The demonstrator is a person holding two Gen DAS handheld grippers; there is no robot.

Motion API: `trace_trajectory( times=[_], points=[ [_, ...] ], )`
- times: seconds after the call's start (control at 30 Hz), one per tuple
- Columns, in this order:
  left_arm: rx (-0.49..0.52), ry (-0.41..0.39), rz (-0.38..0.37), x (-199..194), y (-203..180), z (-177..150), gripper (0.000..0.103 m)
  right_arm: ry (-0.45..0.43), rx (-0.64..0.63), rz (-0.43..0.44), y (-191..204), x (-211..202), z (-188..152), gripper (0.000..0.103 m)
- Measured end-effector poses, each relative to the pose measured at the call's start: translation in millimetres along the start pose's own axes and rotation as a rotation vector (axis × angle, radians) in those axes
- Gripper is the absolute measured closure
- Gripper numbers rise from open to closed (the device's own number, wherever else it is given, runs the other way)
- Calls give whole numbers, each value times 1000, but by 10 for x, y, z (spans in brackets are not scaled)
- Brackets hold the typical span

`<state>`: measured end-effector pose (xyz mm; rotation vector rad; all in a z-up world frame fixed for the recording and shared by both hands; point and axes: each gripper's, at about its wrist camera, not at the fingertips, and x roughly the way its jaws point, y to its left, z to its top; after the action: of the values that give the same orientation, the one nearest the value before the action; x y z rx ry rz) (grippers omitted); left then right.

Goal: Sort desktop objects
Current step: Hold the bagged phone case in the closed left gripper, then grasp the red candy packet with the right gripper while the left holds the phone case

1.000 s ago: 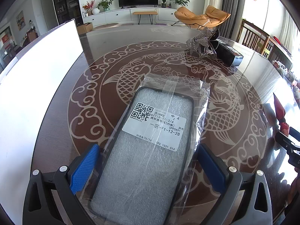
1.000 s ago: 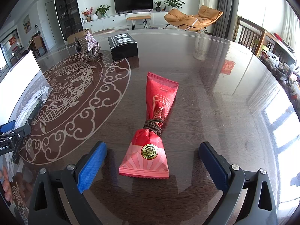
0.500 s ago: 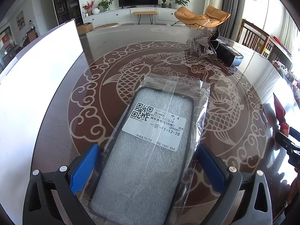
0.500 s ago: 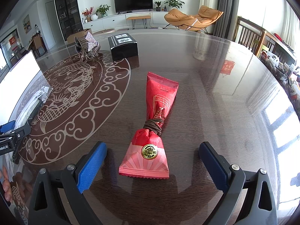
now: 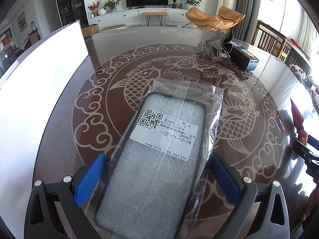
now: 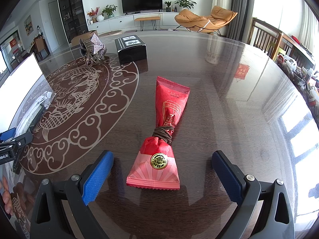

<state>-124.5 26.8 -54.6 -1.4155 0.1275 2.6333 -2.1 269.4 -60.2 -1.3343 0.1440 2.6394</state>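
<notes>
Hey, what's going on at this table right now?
A person holds a gripper in each hand over a dark glossy table. The left gripper is open around a black phone case in a clear plastic sleeve, which lies flat. The right gripper is open around a red foil packet tied with brown cord. Neither is gripped yet. A black box and a sparkly silver bow sit further back.
</notes>
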Motion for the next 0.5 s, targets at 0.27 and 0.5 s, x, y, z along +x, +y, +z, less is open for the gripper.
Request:
trace_trajectory(
  times=[0.27, 0.5],
  points=[
    [0, 0, 3, -5, -2, 5, 0, -2, 8, 16, -31, -7, -7, 2],
    [0, 0, 3, -8, -2, 7, 0, 0, 18, 3, -50, 16, 44, 2]
  ],
)
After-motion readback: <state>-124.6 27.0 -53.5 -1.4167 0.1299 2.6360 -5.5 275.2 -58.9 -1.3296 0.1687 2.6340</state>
